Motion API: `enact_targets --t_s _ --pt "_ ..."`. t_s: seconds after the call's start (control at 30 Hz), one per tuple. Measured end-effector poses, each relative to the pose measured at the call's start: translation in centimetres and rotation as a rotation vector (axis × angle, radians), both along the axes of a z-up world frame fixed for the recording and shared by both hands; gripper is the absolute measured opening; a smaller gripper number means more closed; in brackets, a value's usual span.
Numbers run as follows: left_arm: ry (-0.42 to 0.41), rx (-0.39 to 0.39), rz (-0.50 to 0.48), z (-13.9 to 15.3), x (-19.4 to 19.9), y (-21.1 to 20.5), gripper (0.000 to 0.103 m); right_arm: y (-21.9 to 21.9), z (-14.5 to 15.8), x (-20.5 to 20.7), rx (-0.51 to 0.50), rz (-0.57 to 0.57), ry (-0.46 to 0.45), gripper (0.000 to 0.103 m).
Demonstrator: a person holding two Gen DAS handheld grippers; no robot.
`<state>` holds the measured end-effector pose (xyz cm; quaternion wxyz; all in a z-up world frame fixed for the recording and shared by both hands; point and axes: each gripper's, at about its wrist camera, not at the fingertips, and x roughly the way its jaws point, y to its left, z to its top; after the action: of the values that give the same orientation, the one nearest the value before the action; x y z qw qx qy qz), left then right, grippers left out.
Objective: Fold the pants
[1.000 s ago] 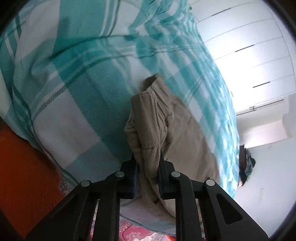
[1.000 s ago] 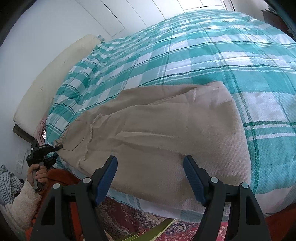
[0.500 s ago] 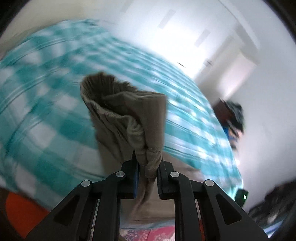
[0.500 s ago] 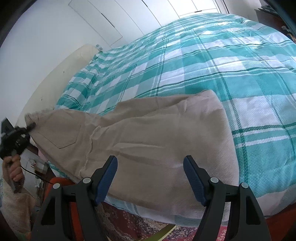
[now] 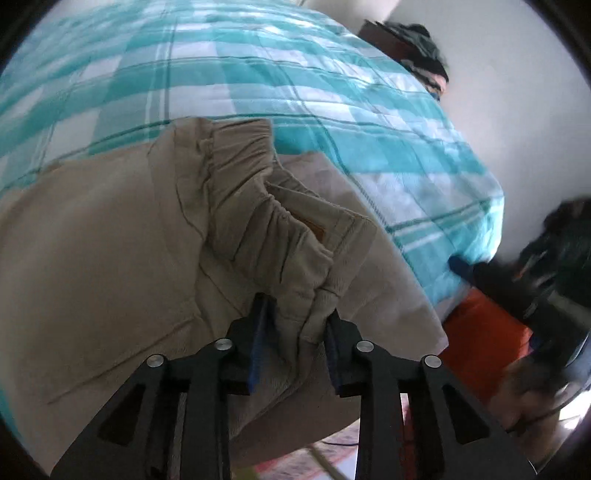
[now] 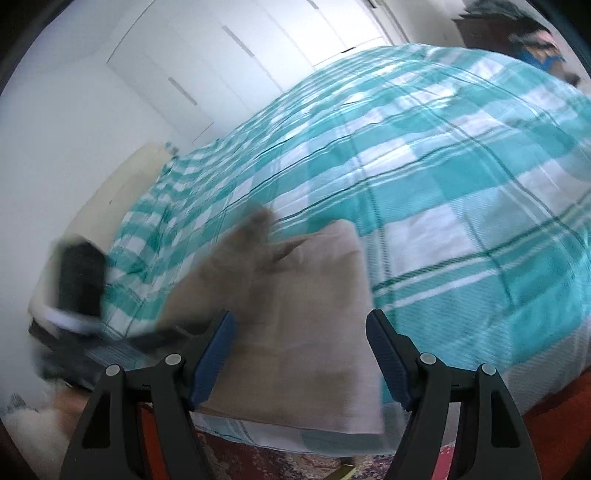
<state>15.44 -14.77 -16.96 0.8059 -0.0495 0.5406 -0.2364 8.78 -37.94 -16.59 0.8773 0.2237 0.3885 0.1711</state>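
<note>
1 pair of beige pants (image 5: pixel 110 229) lies on 1 bed covered by a teal-and-white checked bedspread (image 5: pixel 280 74), near the edge of the mattress. In the left wrist view the left gripper (image 5: pixel 295 325) has its 2 fingers (image 5: pixel 260 332) closed to a narrow gap on the gathered elastic waistband (image 5: pixel 258 206), with bunched cloth filling the space between the blue pads; the waistband end is lifted and sits over the flatter pant cloth below it. 1 small tan label (image 5: pixel 318 230) shows inside the waistband. At the right edge of that view, blurred, the other gripper's blue finger tip shows beside the bed edge, with a strip of orange (image 5: pixel 484 332) beneath it. In the right wrist view the right gripper (image 6: pixel 299 354) has its 2 fingers (image 6: pixel 388 354) spread wide, holding nothing, and hovers above the near part of the pants, whose cloth lies between and beyond the fingers; I cannot tell if they touch it. The far end of the pants is smeared by motion. A dark blurred shape (image 6: pixel 79 280) at the left of that view is too unclear to make out. Behind the bed stand white wardrobe doors (image 6: pixel 229 66) with at least 3 dark bar handles, 1 cream headboard (image 6: pixel 122 184) by the wall, and a dark piece of furniture (image 6: pixel 476 29) with clothes heaped on it. A patterned rug (image 6: pixel 280 465) shows at the bottom.
</note>
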Motion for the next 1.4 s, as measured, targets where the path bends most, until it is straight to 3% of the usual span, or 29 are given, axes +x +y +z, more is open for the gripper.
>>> enact_targets --t_s 0.03,0.07,0.1,0.17,0.3,0.37,0.5,0.63,0.67,0.73,0.83,0.9,0.97,1.0,1.07,1.13,1.2,1.3,1.4 --pt "-0.009 -0.012 -0.014 0.7 -0.4 0.2 0.047 -0.6 0.1 -0.1 0.022 -0.016 0.000 0.073" --pt "-0.010 -0.042 -0.027 1.5 -0.8 0.7 0.064 -1.0 0.2 -0.1 0.036 -0.025 -0.004 0.073" --pt "-0.030 -0.086 -0.029 3.1 -1.7 2.0 0.074 -1.4 0.3 -0.2 0.052 -0.032 -0.010 0.073" --pt "-0.083 -0.121 -0.011 5.4 -1.8 4.7 0.080 -2.0 0.4 0.0 0.096 -0.032 -0.008 0.073" --pt "-0.138 -0.087 0.115 7.2 -2.6 10.9 0.081 -1.0 0.1 1.4 0.255 0.067 0.041 0.073" --pt "-0.142 -0.041 0.197 6.3 -2.5 14.2 0.079 1.0 -0.8 2.7 0.305 0.162 0.143 0.073" --pt "-0.091 -0.017 0.298 3.2 -3.1 17.6 0.077 4.5 -2.7 4.4 0.237 0.224 0.277 0.073" --pt "-0.075 0.007 0.304 1.5 -3.7 17.6 0.073 7.4 -3.1 6.4 0.107 0.215 0.296 0.072" --pt "-0.073 0.004 0.306 1.4 -3.7 17.5 0.073 7.7 -3.2 7.0 0.089 0.198 0.297 0.069" --pt "-0.085 -0.001 0.314 2.2 -4.1 18.0 0.073 8.6 -3.1 7.9 0.013 0.188 0.287 0.024" --pt "-0.147 -0.004 0.316 4.8 -4.5 18.4 0.073 8.8 -0.4 7.7 0.030 0.219 0.216 0.024" --pt "-0.188 0.005 0.296 5.7 -5.0 17.8 0.072 8.0 2.5 6.0 0.085 0.246 0.148 0.024" --pt "-0.197 0.032 0.260 5.5 -5.0 16.5 0.069 6.2 3.4 4.1 0.082 0.227 0.117 0.024" --pt "-0.182 0.068 0.219 4.5 -4.7 15.1 0.068 5.2 2.8 3.3 0.071 0.196 0.127 0.024" --pt "-0.118 0.142 0.159 2.0 -3.9 13.0 0.060 3.0 -0.5 2.5 0.039 0.118 0.217 0.024" --pt "-0.061 0.254 0.125 -1.3 -3.2 11.2 0.058 1.7 -4.4 2.3 0.039 0.077 0.309 0.026" --pt "-0.068 0.271 0.138 -1.7 -3.2 11.0 0.058 1.2 -4.8 2.2 0.081 0.078 0.301 0.032" --pt "-0.074 0.253 0.153 -0.9 -3.1 11.2 0.060 1.8 -1.9 2.2 -0.043 0.116 0.252 0.054" --pt "-0.071 0.263 0.163 -0.9 -3.0 10.9 0.061 1.2 2.5 2.0 -0.242 0.065 0.132 0.055"
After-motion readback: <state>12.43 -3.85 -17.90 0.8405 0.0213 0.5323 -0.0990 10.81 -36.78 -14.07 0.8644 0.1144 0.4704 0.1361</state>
